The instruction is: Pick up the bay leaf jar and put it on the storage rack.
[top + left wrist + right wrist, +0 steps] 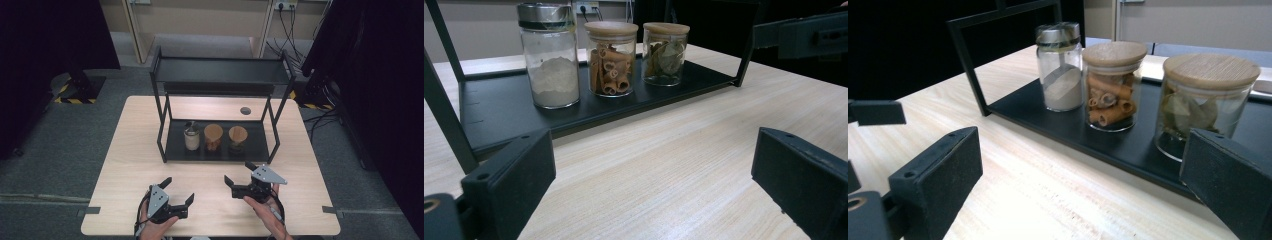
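Your left gripper and right gripper both hover with jaws spread wide and empty over the wooden table, just short of the black rack's bottom shelf, where the powder jar, cinnamon-stick jar and bay-leaf jar stand in a row.

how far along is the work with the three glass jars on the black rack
It looks barely started. Done: nothing visibly moved; the metal-lidded glass jar of white powder, the wooden-lidded glass jar of cinnamon sticks and the wooden-lidded glass jar of dried leaves stand on the black metal rack's lower shelf. In hand: nothing; left gripper and right gripper are open above the wooden table. Left: any handling of the jars.
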{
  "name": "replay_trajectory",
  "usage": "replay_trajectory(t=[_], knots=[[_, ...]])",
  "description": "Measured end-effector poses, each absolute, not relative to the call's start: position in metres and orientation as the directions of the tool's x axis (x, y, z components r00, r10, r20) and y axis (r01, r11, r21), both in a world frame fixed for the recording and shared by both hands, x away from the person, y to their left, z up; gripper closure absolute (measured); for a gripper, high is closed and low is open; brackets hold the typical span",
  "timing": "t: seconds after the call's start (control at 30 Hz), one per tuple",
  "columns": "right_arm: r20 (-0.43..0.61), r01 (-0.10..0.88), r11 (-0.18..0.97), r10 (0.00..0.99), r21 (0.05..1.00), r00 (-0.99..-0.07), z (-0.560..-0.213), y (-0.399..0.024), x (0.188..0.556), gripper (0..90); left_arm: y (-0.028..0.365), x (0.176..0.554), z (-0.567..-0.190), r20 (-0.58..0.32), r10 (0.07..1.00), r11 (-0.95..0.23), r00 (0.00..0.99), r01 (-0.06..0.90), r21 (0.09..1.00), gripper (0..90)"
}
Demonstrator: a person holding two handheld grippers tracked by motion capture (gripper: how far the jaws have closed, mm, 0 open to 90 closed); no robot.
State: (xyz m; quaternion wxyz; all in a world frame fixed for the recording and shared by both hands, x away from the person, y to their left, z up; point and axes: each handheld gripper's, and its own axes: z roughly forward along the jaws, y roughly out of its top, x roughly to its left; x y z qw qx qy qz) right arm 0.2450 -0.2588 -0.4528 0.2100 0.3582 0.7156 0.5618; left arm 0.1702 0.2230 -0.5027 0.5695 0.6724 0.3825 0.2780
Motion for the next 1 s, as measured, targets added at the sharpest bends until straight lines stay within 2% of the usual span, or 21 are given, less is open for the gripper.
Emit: replay_trajectory(t=[0.5, 1.0], knots=[[0.108, 0.283, 0.133, 0.709, 0.950, -0.697, -0.462, -0.258, 0.233, 3.3, 0.225, 0.170, -0.502, -0.067, 0.831, -0.050, 0.552, 0.195, 0.980, 3.1], [0.109, 0.291, 0.137, 0.713, 0.947, -0.693, -0.466, -0.260, 0.231, 3.4, 0.225, 0.169, -0.503, -0.069, 0.830, -0.047, 0.553, 0.193, 0.980, 3.1]])
